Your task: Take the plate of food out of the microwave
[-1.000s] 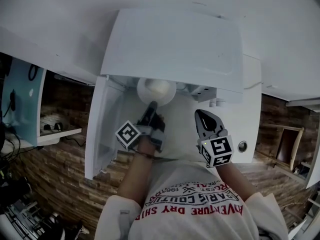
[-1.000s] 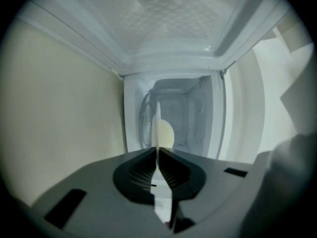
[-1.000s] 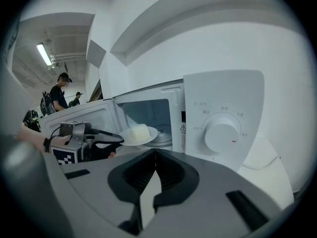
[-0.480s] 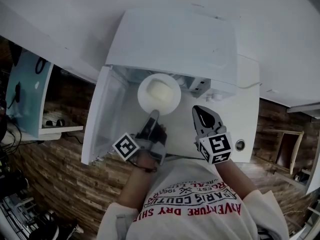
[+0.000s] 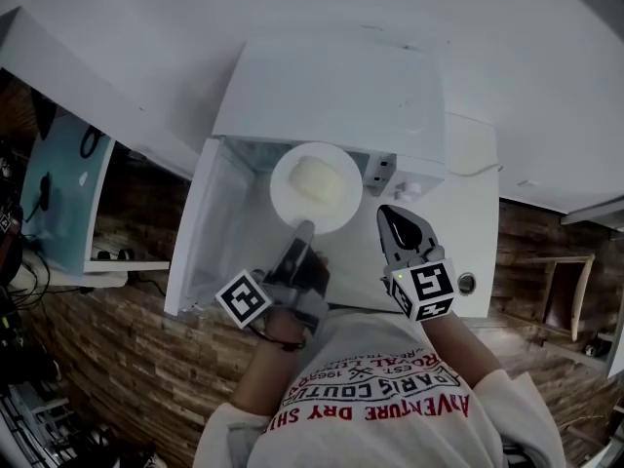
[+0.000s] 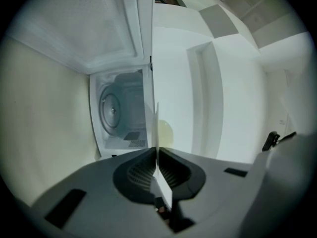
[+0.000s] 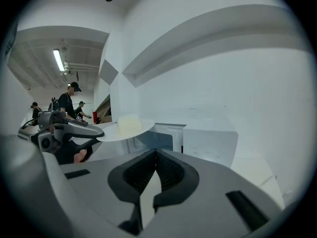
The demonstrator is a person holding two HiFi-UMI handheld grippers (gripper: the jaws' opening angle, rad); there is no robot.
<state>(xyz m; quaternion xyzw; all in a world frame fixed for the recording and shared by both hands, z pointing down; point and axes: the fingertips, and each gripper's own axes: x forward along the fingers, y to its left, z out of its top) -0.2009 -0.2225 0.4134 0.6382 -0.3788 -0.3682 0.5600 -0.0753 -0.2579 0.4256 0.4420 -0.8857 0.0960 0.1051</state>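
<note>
Out of the microwave (image 5: 331, 96) the plate (image 5: 337, 213) has come since a second ago; it was half under the oven's front edge then, and it now hangs wholly clear in front of the opening, beside the open door (image 5: 200, 242); the food (image 5: 317, 177), a pale lump, sits near the middle of it. My left gripper (image 5: 301, 228) has its jaws nearly closed on the near rim, and in the left gripper view the rim (image 6: 157, 128) runs edge-on between the pads with the bare turntable (image 6: 111, 110) behind it in the cavity; my right gripper (image 5: 390, 217) hangs just beside the plate without touching it, its jaws pressed together on nothing. I judge the plate to be stiff and smooth, so it will not bend but could slip or pivot in a pinch this narrow; all its weight and the food's hangs out beyond the one grip, so the far edge will want to droop. The lump looks loose on the surface and would likely slide if the plate tips; I would keep it level and move slowly. The best second hold, to my eye, is the bare rim opposite the left jaws, which the right gripper view shows open (image 7: 111, 133) on this side of the food (image 7: 130, 123).
</note>
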